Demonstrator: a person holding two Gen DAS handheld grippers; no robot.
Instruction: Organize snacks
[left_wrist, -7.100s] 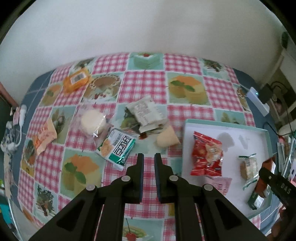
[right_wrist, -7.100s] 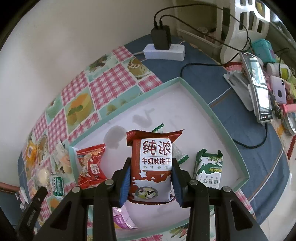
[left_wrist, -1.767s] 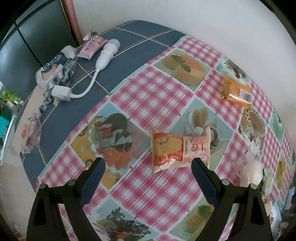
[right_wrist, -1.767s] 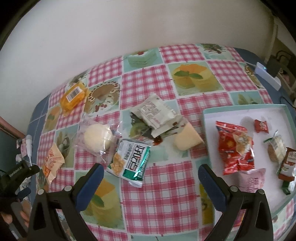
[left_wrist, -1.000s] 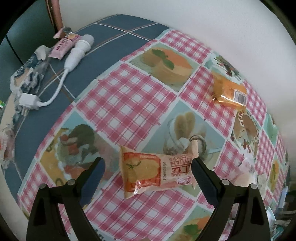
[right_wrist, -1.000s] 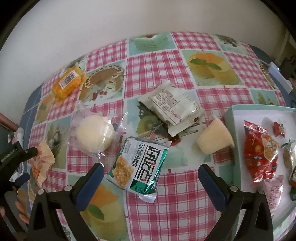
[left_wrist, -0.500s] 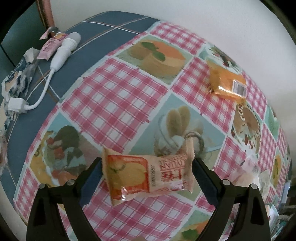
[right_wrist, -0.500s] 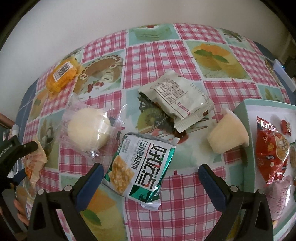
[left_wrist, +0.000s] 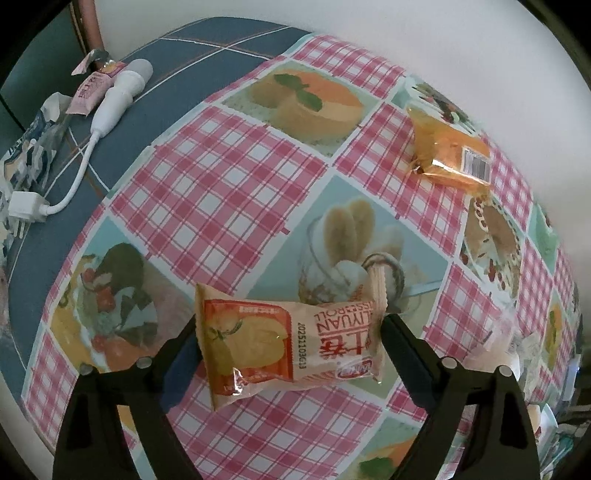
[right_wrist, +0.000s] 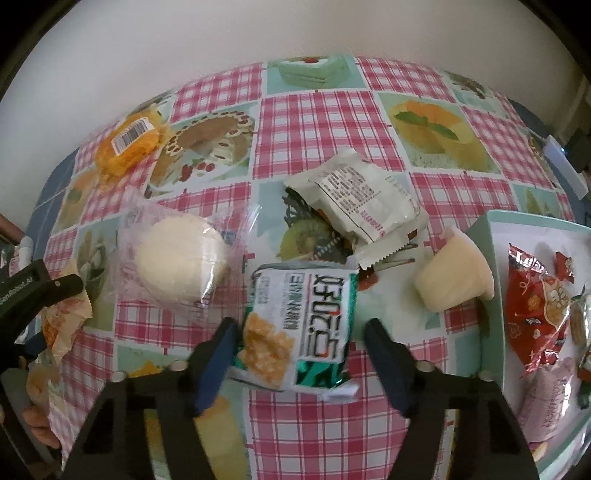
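In the left wrist view my left gripper (left_wrist: 288, 332) is open, its fingers on either side of an orange-and-beige roll packet (left_wrist: 288, 345) lying on the checked tablecloth. In the right wrist view my right gripper (right_wrist: 299, 339) is open around a green-and-white cracker packet (right_wrist: 301, 325). Near it lie a round white bun in clear wrap (right_wrist: 181, 262), a white packet (right_wrist: 360, 197), a pale cup-shaped snack (right_wrist: 452, 275) and an orange packet (right_wrist: 127, 146). The white tray (right_wrist: 493, 273) at right holds a red packet (right_wrist: 533, 306) and other snacks.
A white charger and cable (left_wrist: 92, 122), a pink sachet (left_wrist: 92, 86) and a crumpled wrapper (left_wrist: 26, 155) lie on the blue cloth at the table's left end. The orange packet also shows in the left wrist view (left_wrist: 452, 158). The wall is behind the table.
Both grippers have moved down and forward: the left one now straddles the roll packet, the right one straddles the green cracker packet. Both stay open.
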